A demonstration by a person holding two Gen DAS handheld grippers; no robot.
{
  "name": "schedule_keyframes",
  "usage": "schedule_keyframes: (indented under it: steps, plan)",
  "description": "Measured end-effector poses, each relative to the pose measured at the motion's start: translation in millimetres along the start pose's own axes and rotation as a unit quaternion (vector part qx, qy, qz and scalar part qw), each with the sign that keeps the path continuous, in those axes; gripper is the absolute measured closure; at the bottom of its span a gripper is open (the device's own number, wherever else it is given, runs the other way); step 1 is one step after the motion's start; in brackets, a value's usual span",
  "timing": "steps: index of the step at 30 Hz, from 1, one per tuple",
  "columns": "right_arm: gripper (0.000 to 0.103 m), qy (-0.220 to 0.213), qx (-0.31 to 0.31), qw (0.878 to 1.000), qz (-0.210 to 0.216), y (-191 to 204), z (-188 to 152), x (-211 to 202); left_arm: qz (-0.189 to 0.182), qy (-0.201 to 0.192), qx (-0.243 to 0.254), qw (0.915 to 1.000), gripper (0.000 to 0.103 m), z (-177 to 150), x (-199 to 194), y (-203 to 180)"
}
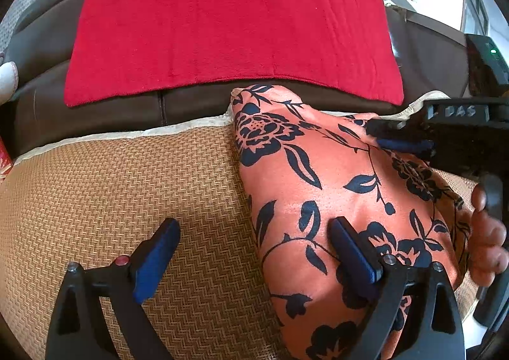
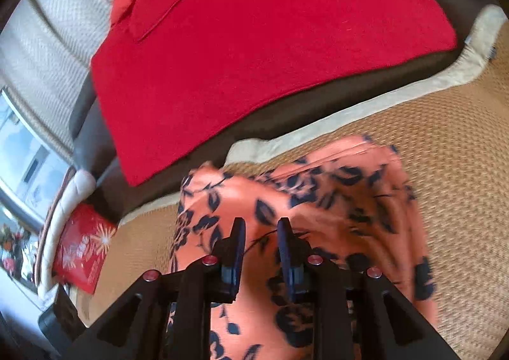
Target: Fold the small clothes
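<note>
An orange garment with a dark floral print [image 1: 321,201] lies partly folded on a woven mat [image 1: 111,194]. My left gripper [image 1: 254,232] is open over the garment's left edge: one finger over the mat, the other on the cloth. In the left wrist view my right gripper [image 1: 397,137] comes in from the right at the garment's upper right part, its jaws close together. In the right wrist view the right gripper [image 2: 261,226] stands over the blurred garment [image 2: 334,201] with a narrow gap between its jaws; whether cloth is pinched cannot be told.
A red towel [image 1: 229,29] lies flat on a dark brown cushion [image 1: 111,105] behind the mat. A red printed packet [image 2: 82,248] sits at the left. The mat has a cream border [image 2: 350,112]. A hand [image 1: 486,232] holds the right gripper's handle.
</note>
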State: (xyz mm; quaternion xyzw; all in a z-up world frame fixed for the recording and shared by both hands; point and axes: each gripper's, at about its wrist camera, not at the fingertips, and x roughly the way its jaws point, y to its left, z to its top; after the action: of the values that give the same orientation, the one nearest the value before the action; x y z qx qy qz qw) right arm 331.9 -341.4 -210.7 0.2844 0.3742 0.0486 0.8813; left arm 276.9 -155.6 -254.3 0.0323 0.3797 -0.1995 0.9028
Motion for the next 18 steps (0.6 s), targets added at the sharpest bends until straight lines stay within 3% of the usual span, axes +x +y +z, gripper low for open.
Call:
schedule_keyframes:
  steps: [3,8,18]
  plan:
    - [0.078,0.034,-0.010,0.999,-0.017,4,-8,25,-0.001,0.002,-0.001,1.0000,0.007,0,2,-1]
    - [0.078,0.036,-0.006,0.999,-0.015,3,-11,26,-0.003,0.002,-0.001,1.0000,0.006,1,2,0]
    - [0.078,0.020,-0.040,0.999,-0.026,-4,-15,-14,-0.002,0.006,-0.009,0.9999,0.002,3,8,-1]
